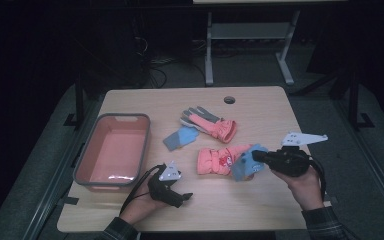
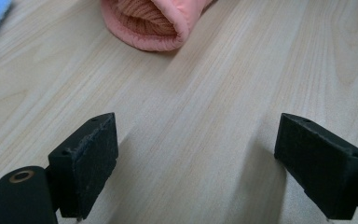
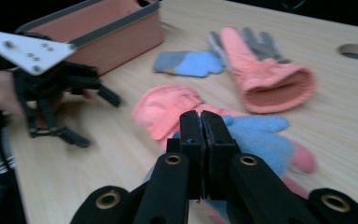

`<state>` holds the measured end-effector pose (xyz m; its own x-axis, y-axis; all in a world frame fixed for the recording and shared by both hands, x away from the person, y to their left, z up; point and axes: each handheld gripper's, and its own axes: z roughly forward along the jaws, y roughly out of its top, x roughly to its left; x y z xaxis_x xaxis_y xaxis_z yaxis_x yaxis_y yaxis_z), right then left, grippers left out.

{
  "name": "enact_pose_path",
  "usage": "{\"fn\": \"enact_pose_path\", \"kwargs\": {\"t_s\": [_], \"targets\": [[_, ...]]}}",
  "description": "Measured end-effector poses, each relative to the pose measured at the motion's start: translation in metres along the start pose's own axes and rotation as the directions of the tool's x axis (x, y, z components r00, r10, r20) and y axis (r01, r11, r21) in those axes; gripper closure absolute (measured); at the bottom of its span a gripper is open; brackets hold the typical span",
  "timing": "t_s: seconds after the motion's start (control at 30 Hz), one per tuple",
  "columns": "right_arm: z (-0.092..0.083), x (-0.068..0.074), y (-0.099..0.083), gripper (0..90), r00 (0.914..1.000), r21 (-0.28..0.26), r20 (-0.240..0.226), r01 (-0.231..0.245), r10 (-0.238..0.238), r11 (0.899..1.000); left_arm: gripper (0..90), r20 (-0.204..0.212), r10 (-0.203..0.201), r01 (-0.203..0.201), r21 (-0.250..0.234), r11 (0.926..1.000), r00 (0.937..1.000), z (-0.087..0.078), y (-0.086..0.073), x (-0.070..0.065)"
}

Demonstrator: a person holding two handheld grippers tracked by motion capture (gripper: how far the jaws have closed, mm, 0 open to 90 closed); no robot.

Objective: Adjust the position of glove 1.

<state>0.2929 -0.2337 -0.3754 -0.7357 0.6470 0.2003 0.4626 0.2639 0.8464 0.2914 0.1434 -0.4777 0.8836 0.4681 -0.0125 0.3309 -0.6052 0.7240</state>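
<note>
Blue glove [image 1: 245,161], pinched in the closed right gripper [image 1: 258,157] at frame centre-right, is hanging over the pink glove [image 1: 219,161], while the open left gripper [image 1: 182,197] is waiting lower left.

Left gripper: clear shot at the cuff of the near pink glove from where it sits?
Probably yes. The left gripper rests on the table with jaws open, and its own view shows bare wood up to the pink glove cuff. The right gripper works that glove's other end.

No readable text, label or number anywhere.
</note>
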Motion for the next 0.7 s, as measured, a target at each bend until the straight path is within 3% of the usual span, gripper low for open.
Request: {"fn": "enact_pose_path", "kwargs": {"t_s": [0.13,0.4,0.6,0.7], "targets": [[0.015,0.021,-0.006,87.9,0.9976,0.040,-0.064,0.031,-0.028,0.999,12.6,-0.001,0.001,-0.001,-0.001,1.0000,1.0000,0.000,0.000,0.000],[0.040,0.043,-0.018,87.9,0.9878,0.117,-0.149,0.065,-0.048,0.991,12.6,-0.001,0.006,-0.006,0.002,1.0000,1.0000,0.000,0.000,0.000],[0.057,0.051,-0.027,87.9,0.9829,0.174,-0.170,0.099,-0.069,0.980,12.6,-0.002,0.001,-0.001,-0.003,1.0000,1.0000,0.000,0.000,0.000],[0.066,0.051,-0.034,86.8,0.9855,0.214,-0.155,0.102,-0.069,0.971,12.6,-0.001,0.002,-0.002,-0.001,1.0000,1.0000,0.000,0.000,0.000]]}}
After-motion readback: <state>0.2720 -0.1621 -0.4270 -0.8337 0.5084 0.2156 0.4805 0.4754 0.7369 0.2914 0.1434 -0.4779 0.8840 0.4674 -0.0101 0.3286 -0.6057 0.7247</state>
